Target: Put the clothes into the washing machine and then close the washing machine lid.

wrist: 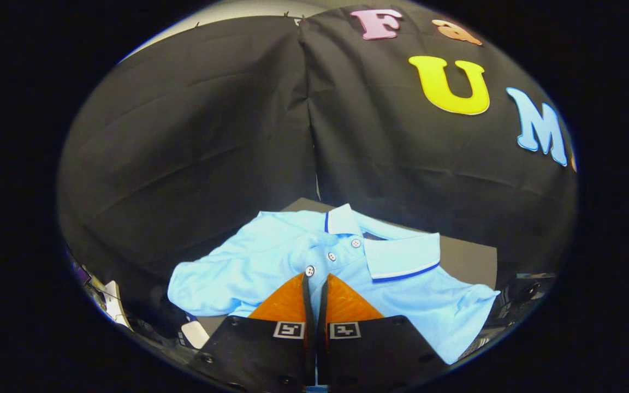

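- The gripper (316, 277) has its fingers nearly pressed together over the shirt (271, 256) placket.
- Whether cloth is pinched is unclear.
- The table (470, 259) is mostly covered.

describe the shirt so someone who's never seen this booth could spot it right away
Start at the dark table in front of the black cloth wall: the polo shirt lies spread over it, just ahead of the gripper, whose orange fingers are nearly together over its front. It is light blue, with a navy-edged collar and three small buttons, the one bright garment there.
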Motion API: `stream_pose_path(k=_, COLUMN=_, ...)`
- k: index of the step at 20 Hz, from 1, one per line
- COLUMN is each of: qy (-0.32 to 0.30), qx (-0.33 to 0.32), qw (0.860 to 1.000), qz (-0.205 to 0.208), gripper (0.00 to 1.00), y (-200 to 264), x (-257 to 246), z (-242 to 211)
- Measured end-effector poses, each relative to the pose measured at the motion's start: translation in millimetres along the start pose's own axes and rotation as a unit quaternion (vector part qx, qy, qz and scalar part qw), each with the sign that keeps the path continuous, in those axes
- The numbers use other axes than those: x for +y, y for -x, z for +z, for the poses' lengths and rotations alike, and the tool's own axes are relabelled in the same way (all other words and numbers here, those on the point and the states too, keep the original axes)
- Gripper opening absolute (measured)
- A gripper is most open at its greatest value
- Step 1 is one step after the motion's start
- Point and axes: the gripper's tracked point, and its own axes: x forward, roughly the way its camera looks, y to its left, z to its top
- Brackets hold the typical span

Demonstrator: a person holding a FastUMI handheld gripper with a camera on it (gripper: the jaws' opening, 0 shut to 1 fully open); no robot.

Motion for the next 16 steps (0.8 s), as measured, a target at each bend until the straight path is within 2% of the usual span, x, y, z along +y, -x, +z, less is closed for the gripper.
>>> stream_pose_path(k=8, qy=-0.028, qx=-0.073, qw=0.997, qz=0.013, gripper=0.02, y=55.1, x=2.7, z=29.1)
stream_pose_path(k=13, qy=-0.023, qx=-0.1, qw=0.995, qz=-0.003, gripper=0.03, y=87.1, x=-22.5, z=43.5)
stream_pose_path(k=16, qy=-0.05, qx=-0.115, qw=0.992, qz=-0.013, gripper=0.03, y=112.7, x=-43.6, z=44.0)
